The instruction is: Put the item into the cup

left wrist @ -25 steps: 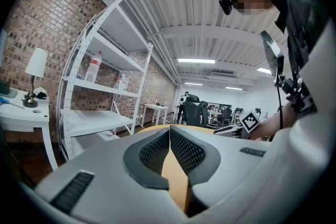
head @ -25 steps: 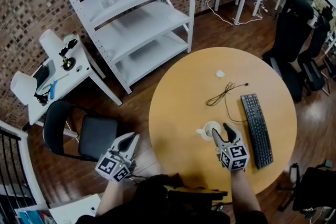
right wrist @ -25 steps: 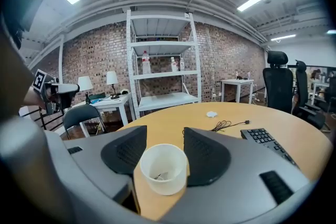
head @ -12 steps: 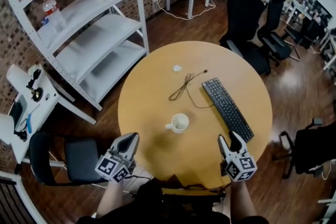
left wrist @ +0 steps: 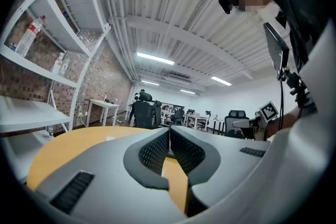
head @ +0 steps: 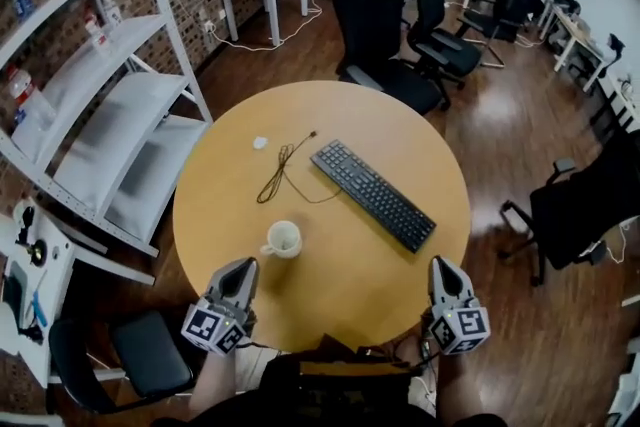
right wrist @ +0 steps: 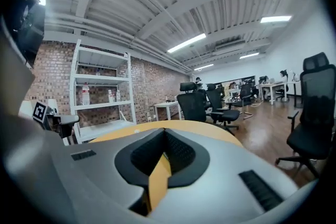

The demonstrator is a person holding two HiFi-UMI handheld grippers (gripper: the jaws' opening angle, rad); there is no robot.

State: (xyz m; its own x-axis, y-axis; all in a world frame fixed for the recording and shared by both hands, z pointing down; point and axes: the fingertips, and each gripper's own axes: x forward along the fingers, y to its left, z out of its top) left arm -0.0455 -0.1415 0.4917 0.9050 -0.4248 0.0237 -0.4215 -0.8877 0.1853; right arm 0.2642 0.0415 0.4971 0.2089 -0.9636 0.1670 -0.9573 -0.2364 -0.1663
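Observation:
A white cup (head: 283,239) stands upright on the round wooden table (head: 330,120), left of centre toward the near side. What is inside it is too small to tell. A small white object (head: 260,143) lies at the table's far left. My left gripper (head: 245,266) hangs at the near-left table edge, below the cup, shut and empty (left wrist: 169,131). My right gripper (head: 441,263) is at the near-right edge, far from the cup. Its jaws are closing and meet at the tips (right wrist: 164,137) with nothing between them.
A black keyboard (head: 372,194) lies diagonally across the table's middle, with a thin dark cable (head: 280,170) coiled to its left. White shelving (head: 95,105) stands at the left. Black office chairs (head: 385,5) crowd the far side, and another (head: 580,205) stands to the right.
My right gripper has drawn back from over the cup to the near-right table edge and its jaws have come together. The head view has swung right. The left gripper stays put.

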